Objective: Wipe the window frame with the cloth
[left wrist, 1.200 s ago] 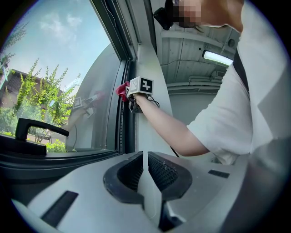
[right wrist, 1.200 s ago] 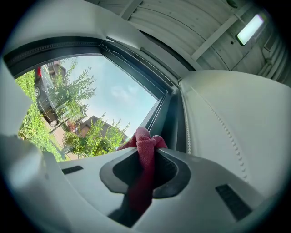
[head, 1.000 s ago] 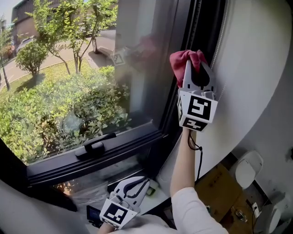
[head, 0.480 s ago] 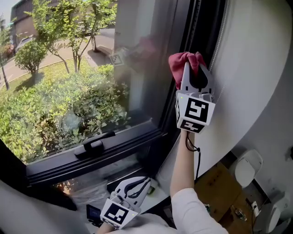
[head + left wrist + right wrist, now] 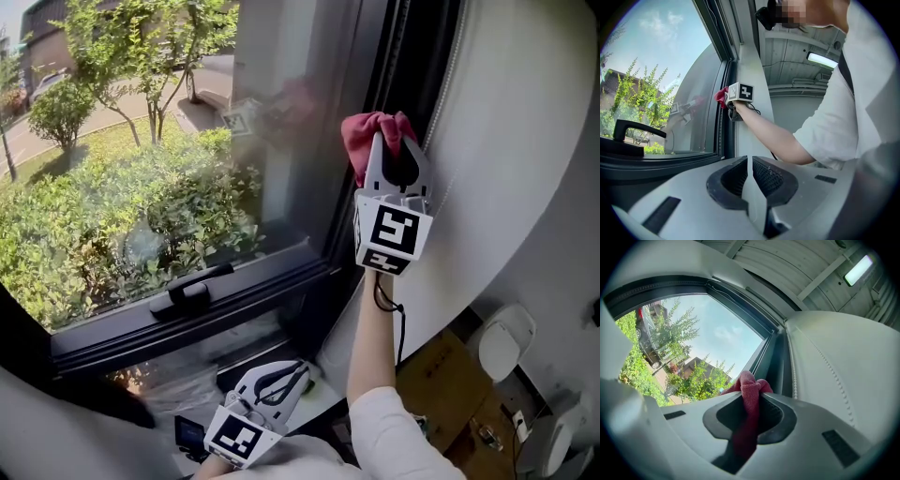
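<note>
Mid-wipe, I reckon: right gripper (image 5: 396, 142) jaws pinch the cloth (image 5: 367, 133) against the window frame (image 5: 379, 75), left gripper (image 5: 279, 377) jaws together and empty; next I'd slide along it.

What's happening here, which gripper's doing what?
A person is wiping a window. The right gripper is raised and shut on a red cloth, with the cloth up against the dark vertical window frame on the right side of the glass. The left gripper sits low near the person's body, jaws together with nothing between them, taking no part. The window handle on the lower frame is untouched.
</note>
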`<state>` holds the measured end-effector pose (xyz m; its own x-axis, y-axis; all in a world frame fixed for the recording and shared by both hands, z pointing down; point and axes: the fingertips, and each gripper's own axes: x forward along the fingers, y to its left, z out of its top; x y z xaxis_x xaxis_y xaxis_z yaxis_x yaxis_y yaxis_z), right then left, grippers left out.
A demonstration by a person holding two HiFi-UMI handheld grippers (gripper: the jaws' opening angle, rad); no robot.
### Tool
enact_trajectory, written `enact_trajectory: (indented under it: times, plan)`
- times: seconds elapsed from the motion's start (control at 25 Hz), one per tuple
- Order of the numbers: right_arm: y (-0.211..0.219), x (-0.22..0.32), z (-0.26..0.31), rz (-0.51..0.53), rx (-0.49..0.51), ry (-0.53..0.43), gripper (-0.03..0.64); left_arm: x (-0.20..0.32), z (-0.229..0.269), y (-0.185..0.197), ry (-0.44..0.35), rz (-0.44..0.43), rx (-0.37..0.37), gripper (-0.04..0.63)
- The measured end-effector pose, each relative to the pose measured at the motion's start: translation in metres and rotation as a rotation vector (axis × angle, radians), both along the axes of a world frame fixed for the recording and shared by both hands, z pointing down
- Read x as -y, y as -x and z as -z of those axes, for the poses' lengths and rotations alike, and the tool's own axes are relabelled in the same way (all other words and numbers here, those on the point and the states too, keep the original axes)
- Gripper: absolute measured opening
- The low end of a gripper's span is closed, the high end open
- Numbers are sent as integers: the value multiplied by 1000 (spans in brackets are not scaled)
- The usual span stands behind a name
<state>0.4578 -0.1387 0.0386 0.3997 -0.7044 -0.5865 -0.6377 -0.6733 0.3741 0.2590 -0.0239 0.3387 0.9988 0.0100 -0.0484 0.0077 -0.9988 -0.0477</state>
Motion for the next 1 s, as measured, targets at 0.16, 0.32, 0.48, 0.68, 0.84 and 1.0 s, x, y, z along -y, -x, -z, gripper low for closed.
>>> enact_trajectory:
  times: [0.16, 0.32, 0.48, 0.68, 0.84, 1.0]
  plan:
    - [-1, 1, -6, -5, 6, 9, 71, -3, -1, 1, 15, -3, 11, 41]
    - [-1, 1, -14, -8, 14, 21, 71, -7, -4, 1, 8, -13, 14, 41]
    - [-1, 1, -20, -11, 16, 25, 71, -9, -7, 3, 13, -11, 15, 41]
    - [0, 1, -24, -11, 17, 32, 71, -11, -8, 5, 23, -5, 20, 41]
    - [0, 1, -30, -7, 14, 41, 71, -15, -8, 6, 20, -9, 23, 41]
    - [0, 2, -37, -6, 20, 47, 71, -17, -9, 8, 19, -3, 31, 41]
